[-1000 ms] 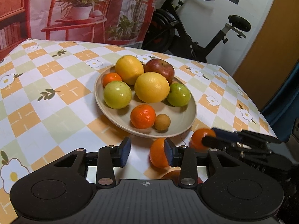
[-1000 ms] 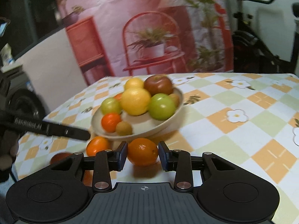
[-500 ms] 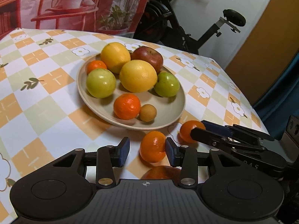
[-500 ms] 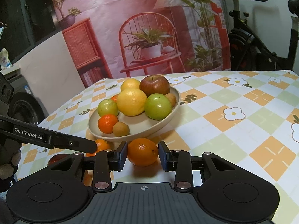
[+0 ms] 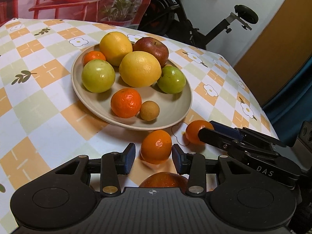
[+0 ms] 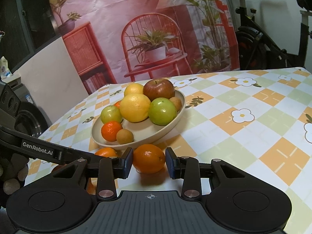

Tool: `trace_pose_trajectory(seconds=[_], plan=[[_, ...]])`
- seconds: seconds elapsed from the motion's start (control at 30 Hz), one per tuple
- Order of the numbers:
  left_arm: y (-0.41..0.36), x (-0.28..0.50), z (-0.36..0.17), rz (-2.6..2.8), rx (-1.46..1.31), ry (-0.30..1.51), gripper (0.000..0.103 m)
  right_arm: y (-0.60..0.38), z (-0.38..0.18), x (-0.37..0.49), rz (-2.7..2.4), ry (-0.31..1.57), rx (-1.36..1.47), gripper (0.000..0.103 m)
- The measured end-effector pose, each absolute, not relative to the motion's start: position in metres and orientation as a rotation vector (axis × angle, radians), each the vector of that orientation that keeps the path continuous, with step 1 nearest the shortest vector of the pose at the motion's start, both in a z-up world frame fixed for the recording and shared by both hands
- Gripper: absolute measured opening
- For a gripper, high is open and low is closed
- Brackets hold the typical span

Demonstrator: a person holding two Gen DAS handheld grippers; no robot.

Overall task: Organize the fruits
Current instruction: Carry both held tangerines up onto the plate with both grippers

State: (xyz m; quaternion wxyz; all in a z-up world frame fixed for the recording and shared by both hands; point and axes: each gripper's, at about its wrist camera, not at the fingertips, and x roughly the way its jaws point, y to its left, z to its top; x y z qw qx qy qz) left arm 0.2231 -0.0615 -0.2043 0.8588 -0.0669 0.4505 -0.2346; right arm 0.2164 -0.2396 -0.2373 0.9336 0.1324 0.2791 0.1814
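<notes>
- The right gripper [image 6: 149, 162] has its jaws pinching an orange [image 6: 149, 159] that sits on the bench [image 5: 39, 117], just near of the plate [image 6: 181, 105]; both pads look pressed to its flanks
- The left gripper [image 5: 153, 157] has its jaws spread around a tangerine [image 5: 156, 149], also on the bench near the plate; a sliver of gap shows on the left side, so I would not call it gripped
- The plate already carries two yellow citrus, a red apple [image 5: 151, 47], two green apples, two tangerines and small brown fruits, and the only free patch I can see is its near right part
- To do this step well, I think the left jaws should centre on the tangerine before squeezing, then each fruit should be lifted clear of the rim and set into that free patch, one hand at a time so the grippers do not clash
- Only the left wrist view shows another red fruit [image 5: 163, 179] on the bench under the left gripper, still to be collected
- Only the right wrist view shows a second small brown fruit [image 6: 176, 102] behind the green apple, at the far rim
</notes>
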Motion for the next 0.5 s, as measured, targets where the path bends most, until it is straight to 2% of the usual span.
trace_pose_trajectory(seconds=[0.13,0.2,0.5], plan=[[-0.065,0.225,-0.204,-0.499,-0.124,0.939,0.042,-0.24,-0.237,0.216,0.371,0.572,0.272,0.033],[-0.068,0.224,-0.203,-0.502,-0.097,0.934,0.037,-0.24,-0.237,0.217,0.371,0.572,0.274,0.033],[-0.054,0.207,-0.187,-0.485,-0.092,0.832,0.037,-0.24,-0.238,0.217,0.373,0.569,0.282,0.033]])
